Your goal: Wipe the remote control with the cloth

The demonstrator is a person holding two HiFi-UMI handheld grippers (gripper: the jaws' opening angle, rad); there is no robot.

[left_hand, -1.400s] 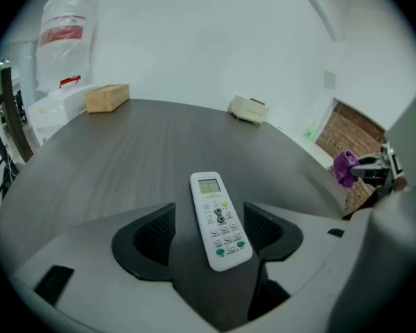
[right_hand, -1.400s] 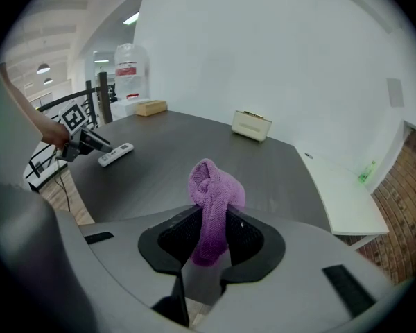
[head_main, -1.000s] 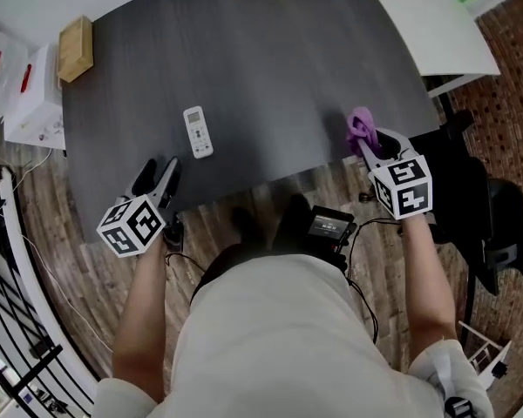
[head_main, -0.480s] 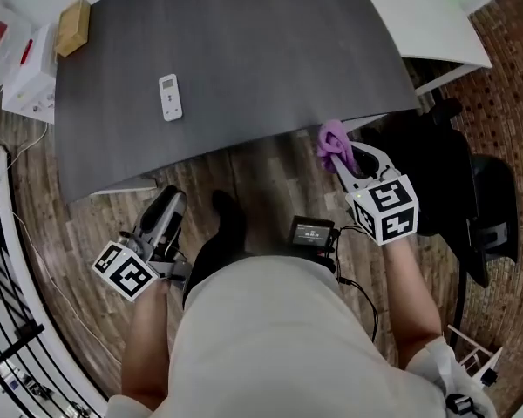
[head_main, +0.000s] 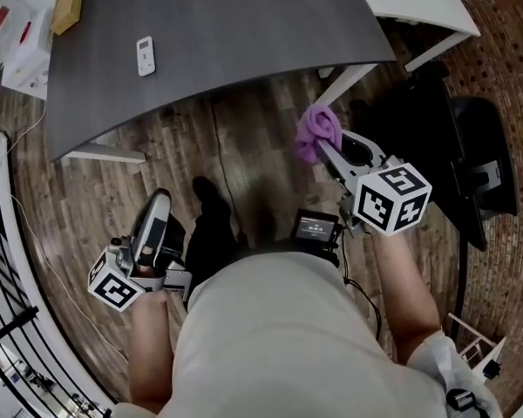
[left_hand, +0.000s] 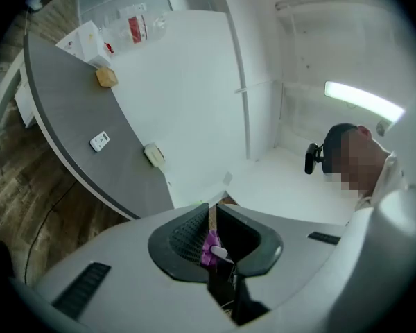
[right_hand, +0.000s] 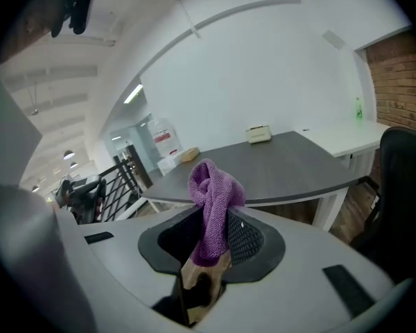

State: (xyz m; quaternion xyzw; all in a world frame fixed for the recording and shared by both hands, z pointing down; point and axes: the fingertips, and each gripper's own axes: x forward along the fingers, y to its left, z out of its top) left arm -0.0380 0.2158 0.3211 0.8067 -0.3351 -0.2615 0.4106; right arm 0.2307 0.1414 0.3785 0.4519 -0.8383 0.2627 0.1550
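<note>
The white remote control [head_main: 146, 56] lies alone on the dark grey table [head_main: 244, 24], far from both grippers; the left gripper view shows the remote [left_hand: 100, 141] small and distant. Over the wooden floor, my right gripper [head_main: 327, 151] is shut on the purple cloth [head_main: 316, 131]. The cloth [right_hand: 211, 193] stands up bunched from between that gripper's [right_hand: 215, 217] jaws. My left gripper [head_main: 158, 203] hangs low beside my left hip, shut with nothing in it. Its jaws [left_hand: 211, 217] meet in the left gripper view.
A wooden block [head_main: 67, 9] sits at the table's far left corner, white boxes [head_main: 24, 68] beside it. A beige box [left_hand: 153, 154] rests on the table's far side. A black chair [head_main: 471, 164] stands at right, a black railing [head_main: 0, 320] at left.
I have backed away from the table, so both grippers now hang over the floor instead of the table edge. The left gripper's jaws have gone from open to shut.
</note>
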